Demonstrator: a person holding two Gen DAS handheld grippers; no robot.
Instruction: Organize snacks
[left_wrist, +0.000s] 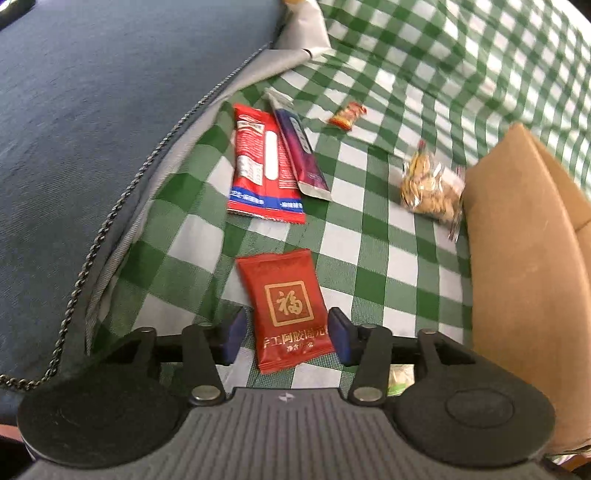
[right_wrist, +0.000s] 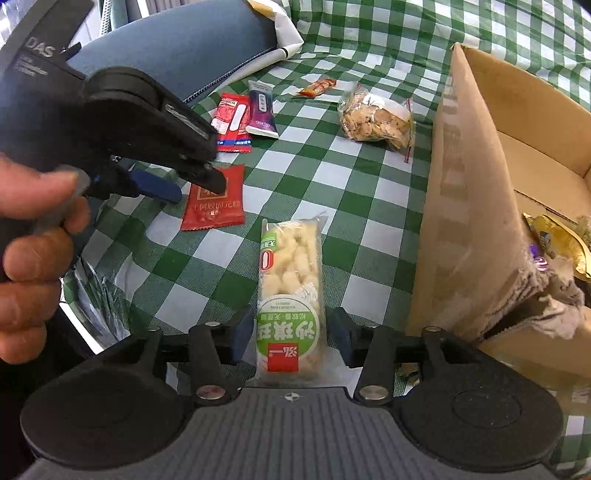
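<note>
On the checked surface, left tongs stand spread astride the red sachet; right tongs spread astride the green-labelled bar, beside the cardboard box. Risk: slick wrappers may slide out when squeezed

Square packet between left tool's fingers, two sachets behind it, cardboard box right

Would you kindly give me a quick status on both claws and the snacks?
Left claw open, straddling red packet. Right claw open around green-label bar. Both snacks flat on cloth, not yet gripped. Box to the right, path open.
</note>
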